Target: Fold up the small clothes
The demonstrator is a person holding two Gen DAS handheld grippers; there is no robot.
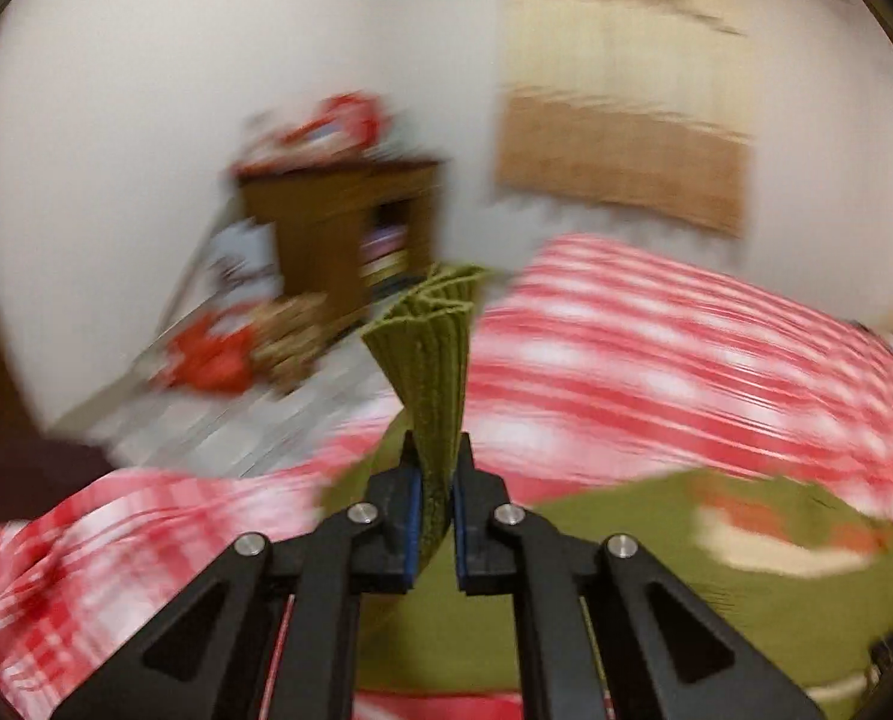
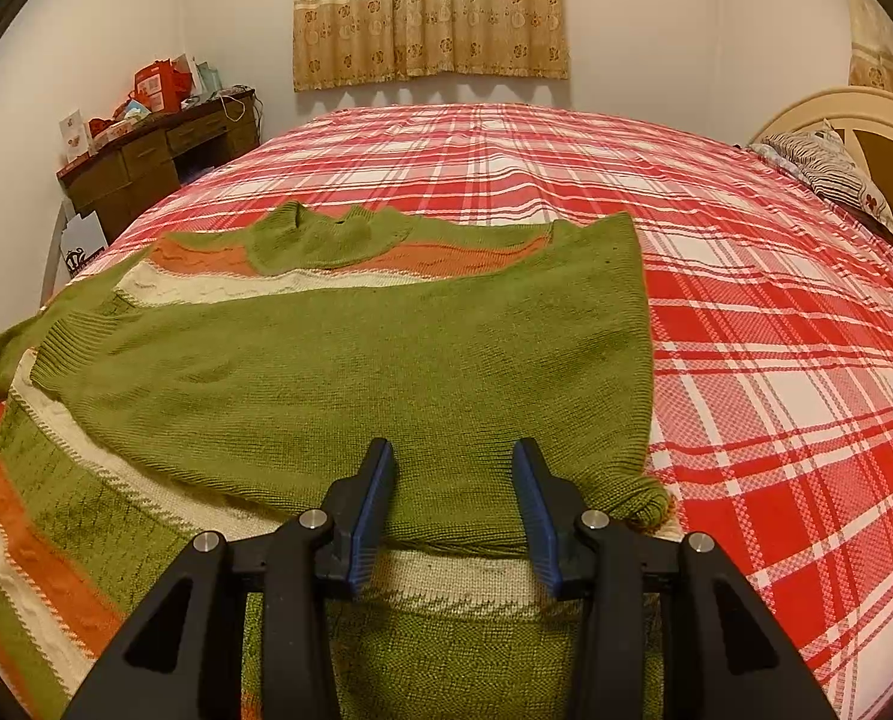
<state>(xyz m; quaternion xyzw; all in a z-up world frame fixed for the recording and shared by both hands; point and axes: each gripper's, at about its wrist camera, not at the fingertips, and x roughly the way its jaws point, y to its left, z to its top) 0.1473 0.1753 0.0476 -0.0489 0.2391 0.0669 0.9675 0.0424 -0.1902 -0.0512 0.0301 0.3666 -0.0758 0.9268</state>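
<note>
Bed (image 2: 746, 312) with a red plaid sheet carried the green sweater (image 2: 338, 360), spread at the near left edge. Soft, floppy knit, thick; best taken at the ribbed cuff or hem.

Left hand-held gripper (image 1: 437, 468) clenched on a ribbed cuff (image 1: 428, 348). Right hand-held gripper (image 2: 454, 480) stood released over the folded part.

The green knitted sweater with orange and cream stripes (image 2: 350, 348) lay partly folded on the red plaid bed; its ribbed green cuff (image 1: 431, 354) stood lifted, pinched upright.
</note>
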